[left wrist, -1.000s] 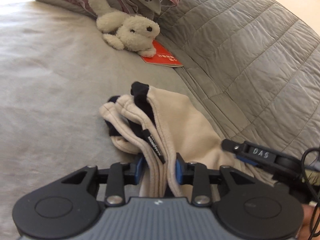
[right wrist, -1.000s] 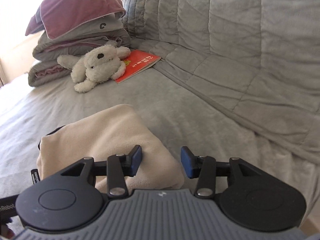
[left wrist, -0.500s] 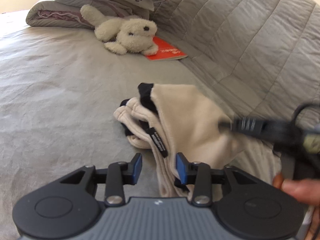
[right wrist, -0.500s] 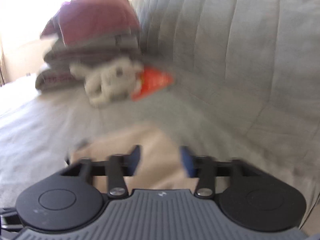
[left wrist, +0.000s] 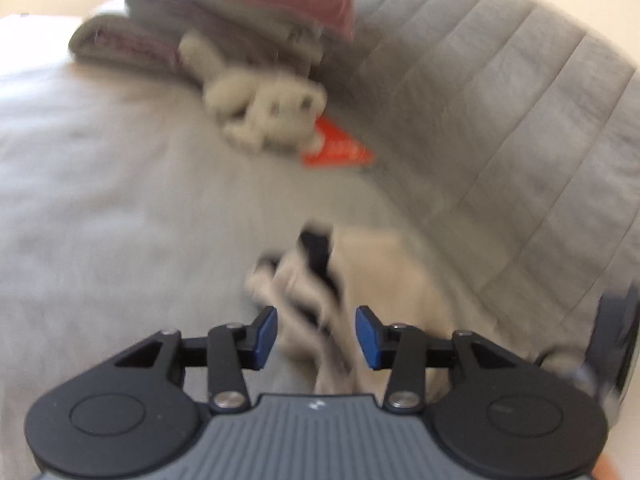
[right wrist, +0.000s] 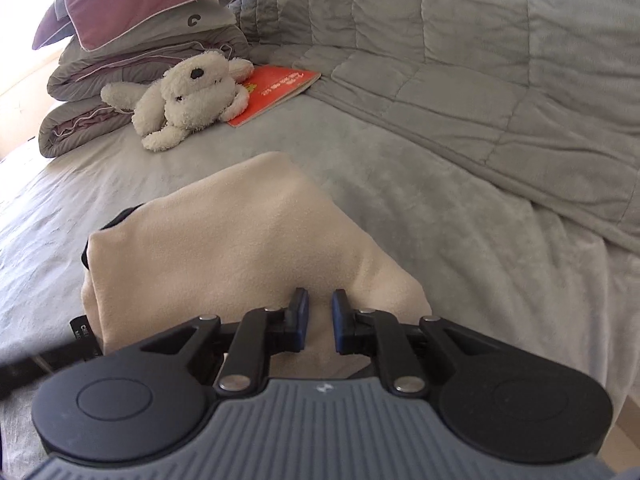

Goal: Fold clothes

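The cream garment [right wrist: 240,240] lies on the grey bed [right wrist: 400,184], near the front edge and just short of the quilted cover [right wrist: 500,92] that rises along the bed's far and right sides. It is already gathered into a compact, several-layered bundle: the right wrist view shows a smooth top face with a dark trim showing at its left end, and a small dark label hanging at the near left corner. The right gripper [right wrist: 319,320] has its jaws drawn in to a narrow gap on a pinch of the cream cloth at the bundle's near edge; the pads appear to press the fabric between them. The left gripper [left wrist: 316,336] is seen in a heavily blurred frame; its jaws stand partly apart, with the stacked edges of the garment lying in the gap and beyond it, and neither pad visibly presses the cloth, so I judge it not to be gripping. In my assessment the main folds are done and what is left is a final fold or squaring-up of the bundle, then setting it down neatly; whether the layers are evenly aligned cannot be confirmed, as the left view is too blurred. Toward the far left corner of the bed sit a pile of bedding [right wrist: 132,64], a white plush toy [right wrist: 188,96] and a red booklet [right wrist: 276,92], well apart from the garment and not involved.
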{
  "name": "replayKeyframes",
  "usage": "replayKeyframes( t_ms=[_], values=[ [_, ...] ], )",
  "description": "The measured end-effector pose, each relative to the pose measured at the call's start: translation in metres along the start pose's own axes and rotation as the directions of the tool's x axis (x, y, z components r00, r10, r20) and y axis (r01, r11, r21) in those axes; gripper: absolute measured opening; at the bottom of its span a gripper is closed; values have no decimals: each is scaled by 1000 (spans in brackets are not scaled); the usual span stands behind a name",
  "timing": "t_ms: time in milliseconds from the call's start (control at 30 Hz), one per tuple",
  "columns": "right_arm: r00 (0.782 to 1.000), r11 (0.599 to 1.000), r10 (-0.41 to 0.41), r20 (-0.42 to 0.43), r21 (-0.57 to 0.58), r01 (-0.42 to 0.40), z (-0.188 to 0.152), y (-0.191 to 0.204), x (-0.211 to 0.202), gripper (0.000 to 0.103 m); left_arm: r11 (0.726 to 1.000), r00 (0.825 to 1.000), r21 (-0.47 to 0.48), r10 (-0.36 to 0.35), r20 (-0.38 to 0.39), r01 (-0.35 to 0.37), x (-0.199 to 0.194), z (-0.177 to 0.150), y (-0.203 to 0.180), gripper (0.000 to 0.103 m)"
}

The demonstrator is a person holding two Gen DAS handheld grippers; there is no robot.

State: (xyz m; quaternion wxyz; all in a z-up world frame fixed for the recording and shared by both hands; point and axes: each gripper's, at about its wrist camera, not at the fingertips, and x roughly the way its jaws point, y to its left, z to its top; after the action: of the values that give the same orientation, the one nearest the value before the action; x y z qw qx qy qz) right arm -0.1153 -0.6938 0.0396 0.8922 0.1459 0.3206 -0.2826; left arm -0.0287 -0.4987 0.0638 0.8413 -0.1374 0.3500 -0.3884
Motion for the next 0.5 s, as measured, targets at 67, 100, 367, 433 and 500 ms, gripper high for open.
replayKeyframes(
  t_ms=[67,100,367,433,500],
  values=[
    [1000,1000,15,9,14,-15,3,1,-6,16,999,999,-11,-52,12,52,4,11,-3,43],
    [1000,999,24,12,23,-25,5,1,-8,22,997,997,-20,-76,9,77,10,15,-3,43],
    [995,990,97,-35,102,-93,4,-5,-7,26,996,998,84,9,-57,-5,66,-5,2,17],
    [993,992,97,-64,91,-91,3,-4,-2,24,994,999,107,14,-47,-9,65,-9,2,17],
    [993,993,89,-83,84,-82,3,-3,-1,22,994,998,107,31,-55,-25,65,-9,0,17]
  ],
)
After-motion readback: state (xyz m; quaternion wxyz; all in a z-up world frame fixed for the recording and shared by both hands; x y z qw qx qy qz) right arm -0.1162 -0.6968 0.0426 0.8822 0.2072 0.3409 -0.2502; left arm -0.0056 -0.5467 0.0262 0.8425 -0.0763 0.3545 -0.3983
